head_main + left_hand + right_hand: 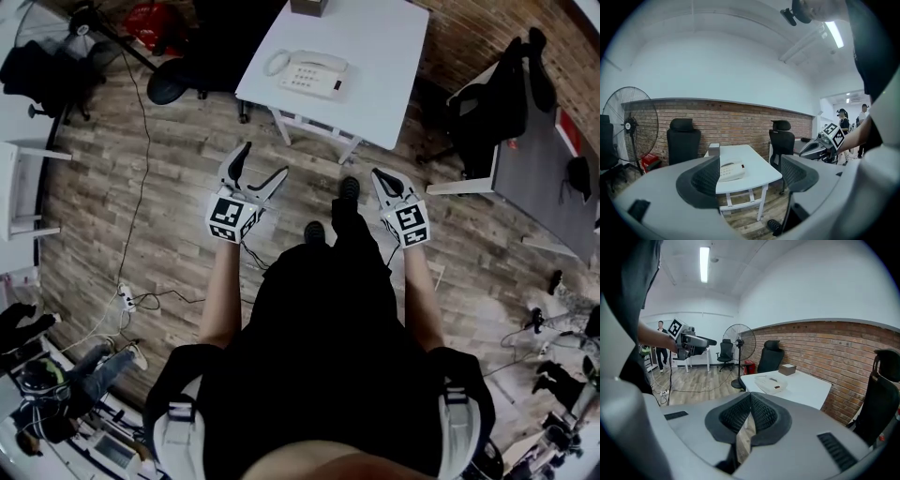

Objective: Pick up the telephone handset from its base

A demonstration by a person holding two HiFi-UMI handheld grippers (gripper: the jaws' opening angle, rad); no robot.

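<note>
A cream telephone (312, 73) sits on a white table (375, 66), its handset (277, 62) resting on the base at the phone's left end. The phone also shows far off between my left jaws as the telephone (731, 171) and in the right gripper view as the telephone (771, 383). My left gripper (260, 167) is held over the floor, well short of the table, jaws wide apart and empty. My right gripper (382, 178) is likewise short of the table, its pads pressed together on nothing.
A small grey box (308, 7) stands at the table's far edge. Black office chairs (497, 98) flank the table, and a standing fan (628, 126) is at the left. Cables (141, 187) trail over the wooden floor. A second desk (548, 169) is at the right.
</note>
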